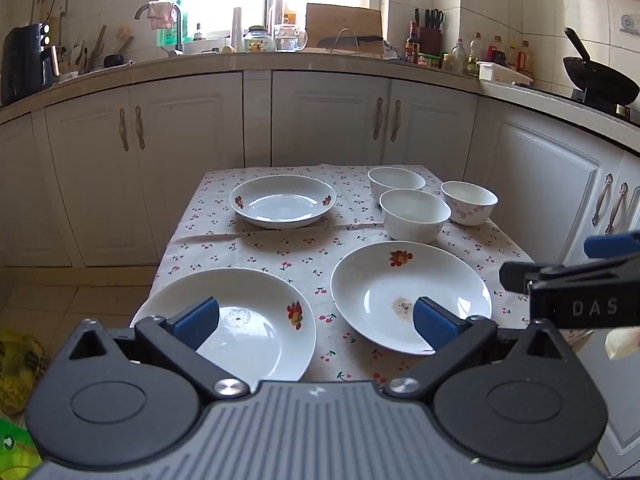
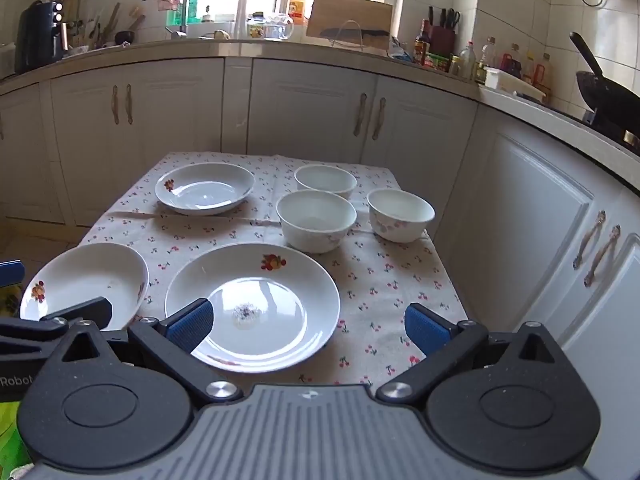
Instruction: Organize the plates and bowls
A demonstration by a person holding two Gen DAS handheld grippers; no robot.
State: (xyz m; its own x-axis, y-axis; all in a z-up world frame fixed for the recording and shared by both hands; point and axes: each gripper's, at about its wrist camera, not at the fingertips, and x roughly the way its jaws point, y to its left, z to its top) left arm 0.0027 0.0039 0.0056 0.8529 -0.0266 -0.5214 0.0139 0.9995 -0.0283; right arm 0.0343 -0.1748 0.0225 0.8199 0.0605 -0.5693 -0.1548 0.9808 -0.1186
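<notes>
Both jaws spread wide, gripping nothing: my left gripper (image 1: 316,322) hangs above the near-left plate (image 1: 256,344), my right gripper (image 2: 308,328) above the near-right plate (image 2: 280,280). At 11 o'clock sits the far plate (image 2: 204,194); at 1 o'clock, three bowls (image 2: 316,220) cluster on the tablecloth (image 2: 380,300).
</notes>
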